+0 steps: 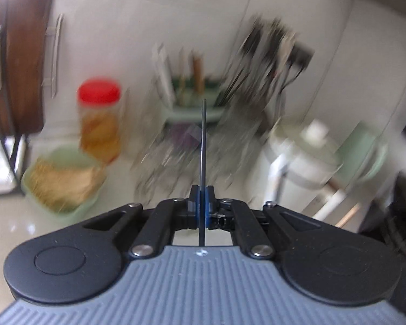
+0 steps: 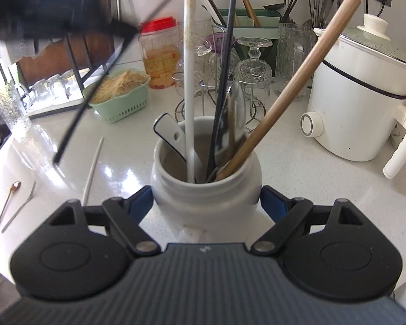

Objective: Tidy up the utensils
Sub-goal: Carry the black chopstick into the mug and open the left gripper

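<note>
My left gripper (image 1: 202, 197) is shut on a thin black chopstick (image 1: 203, 146) that points straight ahead, held in the air. In the right wrist view that chopstick (image 2: 94, 86) slants down at the upper left, above the counter. My right gripper (image 2: 206, 203) is shut on a grey ceramic jar (image 2: 205, 189) standing on the white counter (image 2: 297, 168). The jar holds a white chopstick (image 2: 189, 81), a black chopstick (image 2: 224, 67), a wooden handle (image 2: 297, 81), a metal spoon (image 2: 232, 119) and a white ceramic spoon (image 2: 167, 135).
On the counter left of the jar lie a white chopstick (image 2: 93, 168), a copper spoon (image 2: 5, 208) and a thin metal utensil (image 2: 19, 208). Behind stand a green noodle basket (image 2: 119, 97), a red-lidded jar (image 2: 159, 54), glassware on a rack (image 2: 251, 62) and a white cooker (image 2: 360, 94).
</note>
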{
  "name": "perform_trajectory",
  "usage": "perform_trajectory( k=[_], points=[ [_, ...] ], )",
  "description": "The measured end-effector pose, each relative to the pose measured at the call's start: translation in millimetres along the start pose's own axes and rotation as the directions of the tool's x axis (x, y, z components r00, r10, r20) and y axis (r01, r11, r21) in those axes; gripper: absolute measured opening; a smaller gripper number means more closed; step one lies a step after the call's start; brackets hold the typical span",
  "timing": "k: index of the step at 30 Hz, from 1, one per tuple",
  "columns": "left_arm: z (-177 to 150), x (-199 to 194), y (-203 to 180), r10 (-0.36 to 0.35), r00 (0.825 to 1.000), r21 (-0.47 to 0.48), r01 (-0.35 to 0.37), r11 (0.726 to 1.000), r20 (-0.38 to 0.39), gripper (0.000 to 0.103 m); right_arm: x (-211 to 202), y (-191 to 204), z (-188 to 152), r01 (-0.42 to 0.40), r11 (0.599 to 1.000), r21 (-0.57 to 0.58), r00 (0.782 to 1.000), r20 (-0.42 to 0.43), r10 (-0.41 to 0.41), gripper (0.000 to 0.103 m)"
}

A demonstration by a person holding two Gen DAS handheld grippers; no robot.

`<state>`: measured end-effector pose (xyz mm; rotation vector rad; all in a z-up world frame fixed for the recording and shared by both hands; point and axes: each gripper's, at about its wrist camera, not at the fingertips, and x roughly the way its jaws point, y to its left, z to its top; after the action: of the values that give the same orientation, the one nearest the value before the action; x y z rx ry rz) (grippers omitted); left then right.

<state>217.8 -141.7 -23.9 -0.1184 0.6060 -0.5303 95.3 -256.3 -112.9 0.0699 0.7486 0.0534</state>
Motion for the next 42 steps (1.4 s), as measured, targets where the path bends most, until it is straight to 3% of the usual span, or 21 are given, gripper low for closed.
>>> perform_trajectory(
  k=[7, 15, 24, 31, 42],
  points=[
    [34.3, -16.7, -36.6, -0.112, 0.984, 0.011, 0.112, 0.994, 0.139, 0.004, -0.4, -0.6, -1.3, -0.003, 1.0, -0.006, 1.0, 0.007, 0.003, 0.088],
    [28.4, 10.6, -62.9, -0.204, 0.972, 0.077, 0.196, 0.978, 0.115, 0.004, 0.4, -2.8, -1.6, -0.014, 1.0, -0.013, 1.0, 0.009, 0.014, 0.088],
    [1.7, 35.2, -57.5, -0.238, 0.966, 0.065, 0.233, 0.97, 0.097, 0.004, 1.0, -4.0, -2.0, -0.023, 1.0, -0.018, 1.0, 0.008, 0.023, 0.088],
    [-18.3, 41.3, -51.8, -0.229, 0.97, 0.076, 0.223, 0.972, 0.082, 0.004, 1.2, -3.5, -2.3, -0.026, 0.999, -0.022, 1.0, 0.01, 0.026, 0.088],
    [-26.4, 44.3, -48.7, -0.231, 0.967, 0.091, 0.222, 0.971, 0.108, 0.004, 1.2, -3.6, -3.3, -0.029, 0.999, -0.02, 0.999, 0.015, 0.029, 0.088]
  ],
)
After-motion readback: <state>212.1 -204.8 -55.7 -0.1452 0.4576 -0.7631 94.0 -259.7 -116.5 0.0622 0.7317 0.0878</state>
